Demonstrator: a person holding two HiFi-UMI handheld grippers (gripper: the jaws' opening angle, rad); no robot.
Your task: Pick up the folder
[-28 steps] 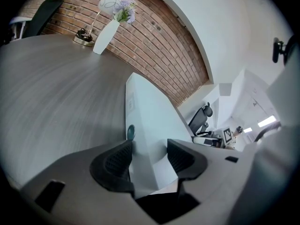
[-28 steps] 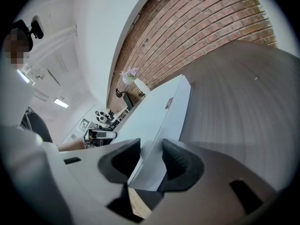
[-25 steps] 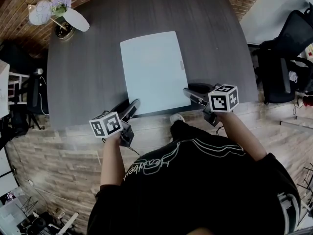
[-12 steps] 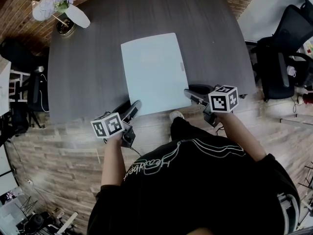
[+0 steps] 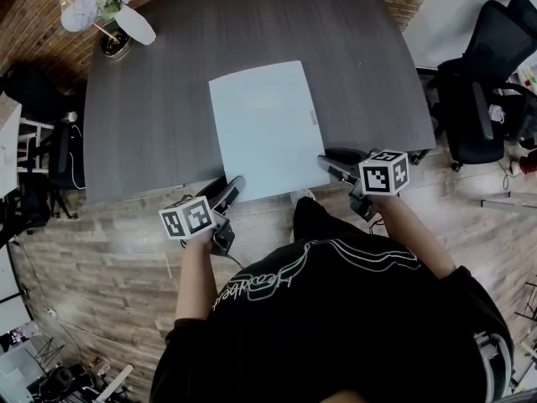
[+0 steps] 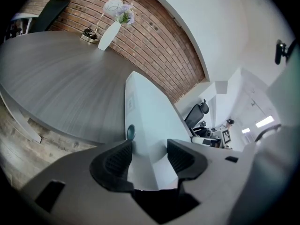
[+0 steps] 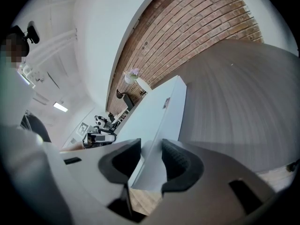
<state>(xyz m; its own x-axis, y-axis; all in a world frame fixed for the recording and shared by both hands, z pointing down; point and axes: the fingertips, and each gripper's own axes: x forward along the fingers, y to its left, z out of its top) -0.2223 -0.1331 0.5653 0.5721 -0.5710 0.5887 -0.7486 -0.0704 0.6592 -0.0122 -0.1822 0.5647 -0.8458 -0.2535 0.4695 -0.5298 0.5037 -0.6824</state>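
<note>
The folder [image 5: 264, 128] is a pale blue, flat box file lying on the dark grey table [image 5: 151, 107], with its near edge hanging past the table's rim. My left gripper [image 5: 232, 188] is shut on its near left corner, and the folder [image 6: 150, 111] fills the gap between the pads. At the near right corner my right gripper [image 5: 328, 165] is shut on the folder [image 7: 161, 111], whose edge runs between the two pads. Both grippers point forward and somewhat down.
A white vase with flowers [image 5: 126, 23] stands at the table's far left corner. Black office chairs [image 5: 487, 99] stand to the right of the table. Wooden floor [image 5: 101, 267] lies under me, and a brick wall [image 6: 154, 36] rises behind the table.
Both grippers have drawn back toward me with the folder in them. The folder has slid toward the table's near edge and now overhangs it.
</note>
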